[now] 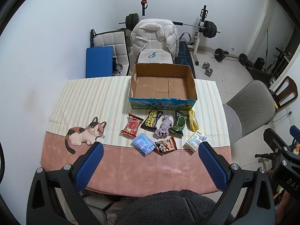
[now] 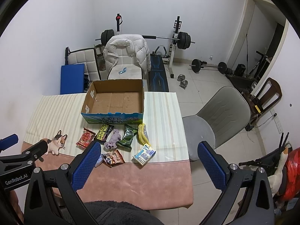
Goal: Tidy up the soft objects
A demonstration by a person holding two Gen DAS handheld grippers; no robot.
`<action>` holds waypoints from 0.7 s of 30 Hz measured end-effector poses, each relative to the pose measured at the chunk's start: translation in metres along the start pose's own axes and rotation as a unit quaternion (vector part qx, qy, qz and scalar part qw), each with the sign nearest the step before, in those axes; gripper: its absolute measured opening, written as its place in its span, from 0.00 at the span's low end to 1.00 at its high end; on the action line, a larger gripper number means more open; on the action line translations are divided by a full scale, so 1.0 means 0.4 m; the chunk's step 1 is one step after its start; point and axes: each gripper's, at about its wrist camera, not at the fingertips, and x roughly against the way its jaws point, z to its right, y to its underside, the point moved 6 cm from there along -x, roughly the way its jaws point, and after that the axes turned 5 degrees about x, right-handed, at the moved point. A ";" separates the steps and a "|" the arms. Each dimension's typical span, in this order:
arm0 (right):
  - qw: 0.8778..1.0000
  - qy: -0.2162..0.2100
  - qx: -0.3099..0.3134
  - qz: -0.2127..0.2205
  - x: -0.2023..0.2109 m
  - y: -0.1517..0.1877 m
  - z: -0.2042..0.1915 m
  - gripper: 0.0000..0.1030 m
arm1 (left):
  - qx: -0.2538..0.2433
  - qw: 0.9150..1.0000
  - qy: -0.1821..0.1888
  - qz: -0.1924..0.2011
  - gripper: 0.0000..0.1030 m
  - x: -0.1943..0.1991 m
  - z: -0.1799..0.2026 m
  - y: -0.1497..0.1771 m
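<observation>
An empty cardboard box stands at the table's far edge. In front of it lie a red snack pack, a black shoe-wipe pack, a purple sock, a green pack, a yellow bag, a blue tissue pack, a panda snack pack and a white tissue pack. My left gripper and right gripper hover open above the near table edge, holding nothing.
The table carries a pink and striped cloth with a cat print. A grey chair stands to the right, a chair with a white jacket behind the box. Weights lie on the floor.
</observation>
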 end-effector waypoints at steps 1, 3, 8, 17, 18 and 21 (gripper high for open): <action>1.000 0.000 0.000 0.000 0.001 -0.001 0.000 1.00 | 0.001 1.000 0.000 0.000 1.00 0.001 -0.003 0.000; 1.000 0.000 0.000 0.000 0.000 0.004 0.000 1.00 | 0.002 1.000 0.001 0.000 1.00 0.003 -0.001 -0.003; 1.000 -0.001 0.000 0.001 0.000 0.000 0.000 1.00 | 0.001 1.000 0.000 0.001 1.00 0.001 -0.002 0.001; 1.000 -0.003 0.001 0.000 0.000 0.000 -0.001 1.00 | 0.000 1.000 0.001 0.000 1.00 0.003 -0.002 -0.003; 1.000 -0.002 0.002 0.001 0.000 0.000 -0.002 1.00 | 0.000 1.000 0.000 0.001 1.00 0.002 -0.002 -0.003; 1.000 -0.002 0.002 0.002 0.001 0.000 0.000 1.00 | 0.000 1.000 0.001 0.001 1.00 0.002 -0.003 -0.001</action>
